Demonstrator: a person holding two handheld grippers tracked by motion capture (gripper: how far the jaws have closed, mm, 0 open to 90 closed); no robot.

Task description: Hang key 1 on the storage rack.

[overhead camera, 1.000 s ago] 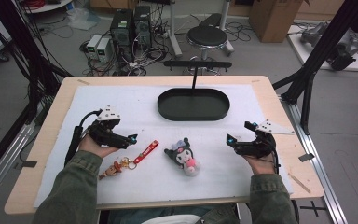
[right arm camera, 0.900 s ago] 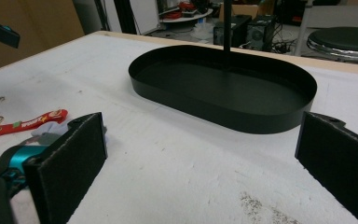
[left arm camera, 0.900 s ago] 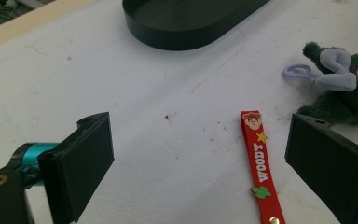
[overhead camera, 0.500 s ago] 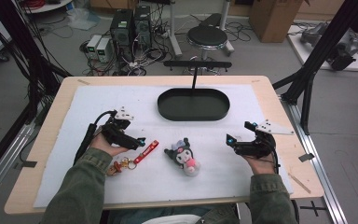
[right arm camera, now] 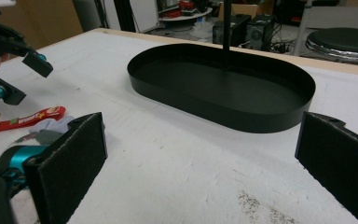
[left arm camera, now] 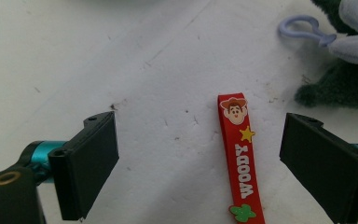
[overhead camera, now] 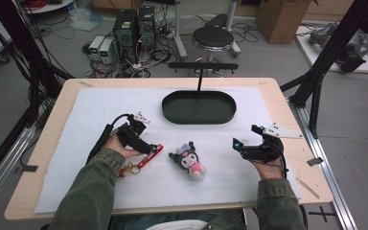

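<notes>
a lab room with computer towers, cables and a round stool (overhead camera: 212, 37) on the grey floor lies beyond a wooden worktop (overhead camera: 52, 120) covered by a white foam sheet (overhead camera: 91, 103).

at the left of the high view, the left gripper (overhead camera: 146, 148) hovers just over the near end of a red keychain strap (overhead camera: 150, 155), whose metal rings (overhead camera: 128, 168) lie by the person's left sleeve. in the left gripper view its jaws stand wide apart, with the strap lying flat on the foam between them, nearer one jaw, and touched by neither. the strap shows a cowboy face, a yellow star, a green shape and white letters that read "woody", seen upside down in that view.

just right of the strap lies a small dark plush toy (overhead camera: 189, 160) with a pink spot and a pale lilac clip, untouched. behind it, toward the far edge, sits an oval black tray (overhead camera: 199, 116), which holds nothing, with a black camera post rising at its far rim.

at the right, the right gripper (overhead camera: 237, 144) rests low near the worktop's edge, jaws wide apart on nothing, facing the tray.

judged from this, the work is at its start: the strap is about to be gripped, not yet lifted, and both it and the plush are probably bound for the tray. i can read no other writing.
</notes>
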